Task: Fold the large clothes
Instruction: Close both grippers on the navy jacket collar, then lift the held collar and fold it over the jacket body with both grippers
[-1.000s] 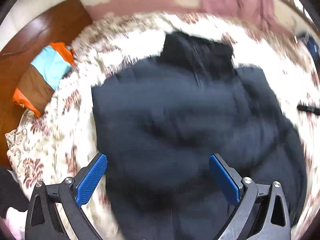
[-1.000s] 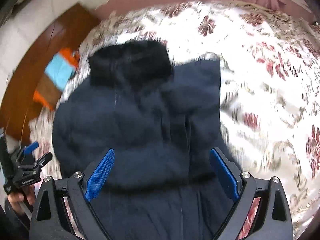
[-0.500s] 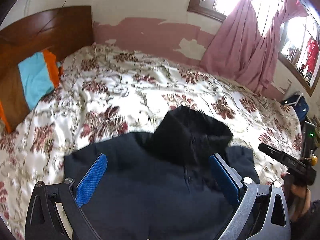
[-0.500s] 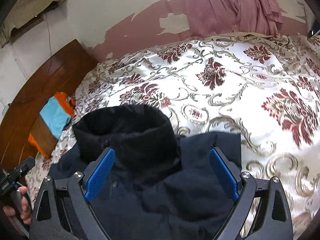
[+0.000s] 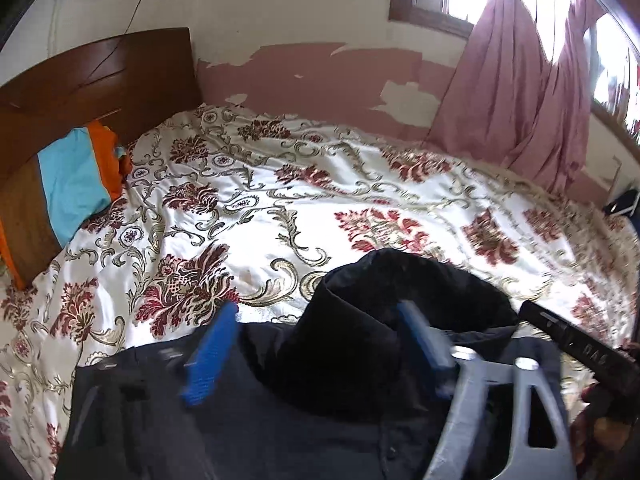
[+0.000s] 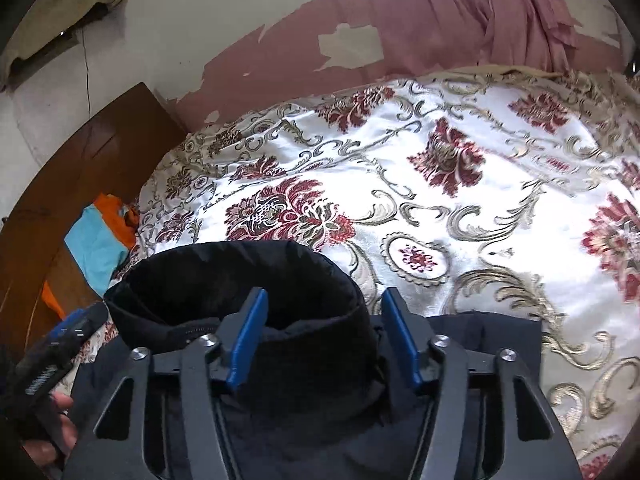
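- Dark jacket (image 6: 320, 420) lies spread on the bed's floral bedspread (image 6: 460, 216), at its near edge, with the black hood (image 6: 236, 276) lifted and pointing toward the far wall.
- Left tool (image 5: 316, 354) hovers over the jacket on the hood's left side; its blue pads (image 5: 210, 356) are blurred and its jaws are closing, with hood fabric between them, though no pad visibly presses on the cloth.
- Right tool (image 6: 324, 344) sits at the hood's right half; its jaws are closing too, hood fabric stands between the pads, and they do not clearly pinch it.
- A hand (image 6: 56, 432) holding the left tool shows left of the jacket.
- Beyond the hood, an orange, blue and brown pillow (image 5: 68, 196) leans on the wooden headboard (image 5: 100, 80).
- Pink curtains (image 5: 532, 92) hang by the window, right of the bed.
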Demonstrator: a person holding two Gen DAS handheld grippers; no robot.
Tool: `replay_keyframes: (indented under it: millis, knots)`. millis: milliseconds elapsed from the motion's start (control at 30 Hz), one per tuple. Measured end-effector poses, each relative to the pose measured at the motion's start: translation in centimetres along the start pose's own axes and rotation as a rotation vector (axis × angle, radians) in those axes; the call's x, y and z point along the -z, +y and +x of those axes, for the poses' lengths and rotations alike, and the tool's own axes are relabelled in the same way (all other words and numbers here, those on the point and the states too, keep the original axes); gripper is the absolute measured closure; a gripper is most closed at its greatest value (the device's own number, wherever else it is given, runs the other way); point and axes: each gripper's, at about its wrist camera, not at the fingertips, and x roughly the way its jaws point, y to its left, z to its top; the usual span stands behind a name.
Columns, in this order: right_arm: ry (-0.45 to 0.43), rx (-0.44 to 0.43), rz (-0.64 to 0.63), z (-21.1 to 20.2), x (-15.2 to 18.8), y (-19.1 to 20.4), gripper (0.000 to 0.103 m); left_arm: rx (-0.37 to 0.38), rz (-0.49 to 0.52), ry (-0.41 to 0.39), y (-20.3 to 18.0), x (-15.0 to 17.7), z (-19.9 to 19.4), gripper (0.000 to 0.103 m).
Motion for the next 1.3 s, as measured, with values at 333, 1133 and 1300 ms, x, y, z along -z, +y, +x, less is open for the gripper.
replay_keyframes:
  millis: [333, 1133, 1300]
  knots:
    - [0.002, 0.044, -0.075, -1.4, 1.7, -0.7, 0.100, 0.075, 0.003, 0.052, 1.1, 1.6, 1.3, 0.094]
    - [-0.092, -0.053, -0.123, -9.3, 14.7, -7.1, 0.103, 0.070, 0.044, -0.023, 3.2, 17.0, -6.1, 0.100]
    - [-0.237, -0.041, -0.195, -12.3, 11.7, -4.2, 0.103, 0.084, 0.050, -0.049, 3.3, 17.2, -5.9, 0.100]
